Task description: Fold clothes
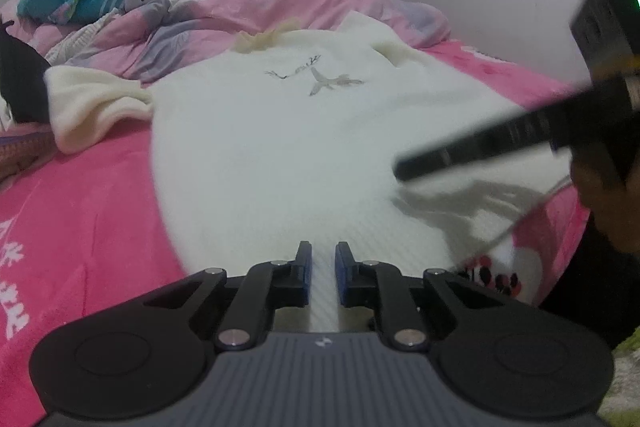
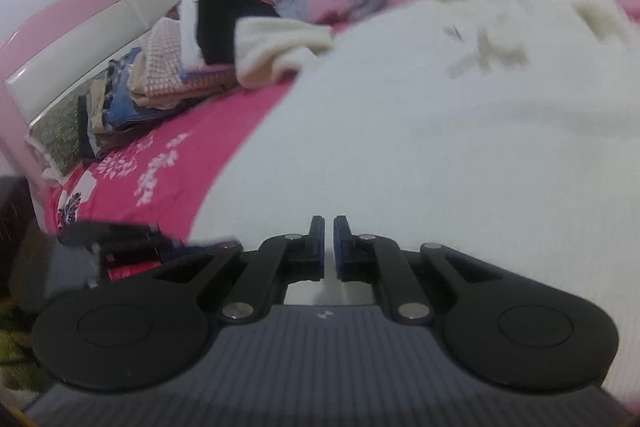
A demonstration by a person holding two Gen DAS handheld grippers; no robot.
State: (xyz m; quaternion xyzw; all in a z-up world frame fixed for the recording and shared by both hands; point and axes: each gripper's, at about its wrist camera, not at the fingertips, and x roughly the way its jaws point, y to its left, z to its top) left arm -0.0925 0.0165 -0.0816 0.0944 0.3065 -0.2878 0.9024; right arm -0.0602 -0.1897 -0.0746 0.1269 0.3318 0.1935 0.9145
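The white sweater (image 1: 304, 147) lies flat along the bed's (image 1: 80, 211) near edge. Left tongs (image 1: 322, 275) pinch its hem; right tongs (image 2: 329, 247) look nearly closed on it. Either thin grip could slip, letting the hem fall unevenly.

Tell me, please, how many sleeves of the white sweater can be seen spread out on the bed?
1: the sleeve lies off the sweater's left side, its cuff on the pink sheet. The other sleeve is not clearly visible; it may be tucked away or hidden.
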